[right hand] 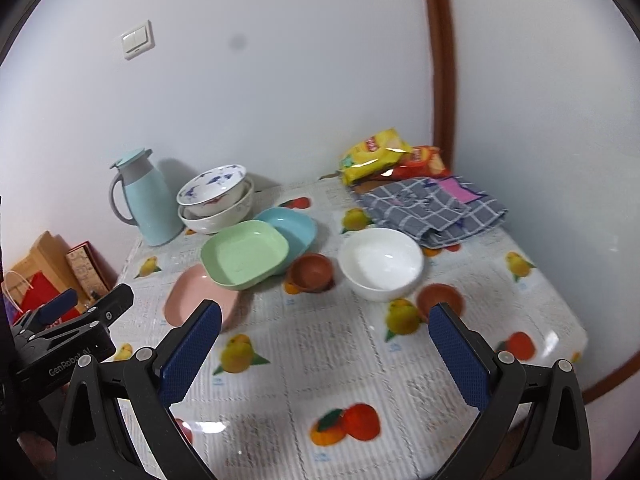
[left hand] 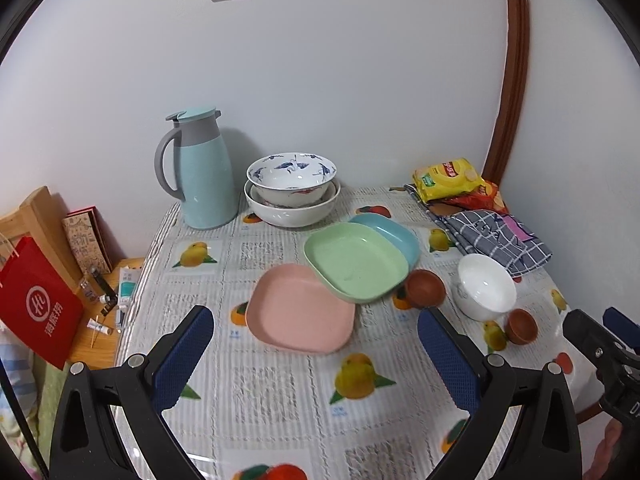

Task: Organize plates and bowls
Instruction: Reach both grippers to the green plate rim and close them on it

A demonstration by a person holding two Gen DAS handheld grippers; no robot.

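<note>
A pink plate [left hand: 301, 309] lies flat mid-table, with a green plate [left hand: 355, 265] overlapping its far edge and leaning on a blue plate [left hand: 386, 234] behind. Two nested patterned bowls [left hand: 292, 190] stand at the back by the wall. A white bowl [left hand: 485, 286] sits to the right between two small brown bowls [left hand: 425, 289] [left hand: 521, 326]. My left gripper [left hand: 316, 334] hovers open just short of the pink plate. My right gripper [right hand: 326, 326] is open above the tablecloth, in front of the white bowl [right hand: 381, 263] and the near brown bowl [right hand: 440, 300]. Neither gripper holds anything.
A light-blue thermos jug [left hand: 204, 168] stands at the back left. Snack bags [left hand: 450, 178] and a checked cloth [left hand: 496, 238] fill the back right corner. A red bag [left hand: 38, 306] and small clutter sit on a lower wooden surface left of the table [left hand: 260, 380].
</note>
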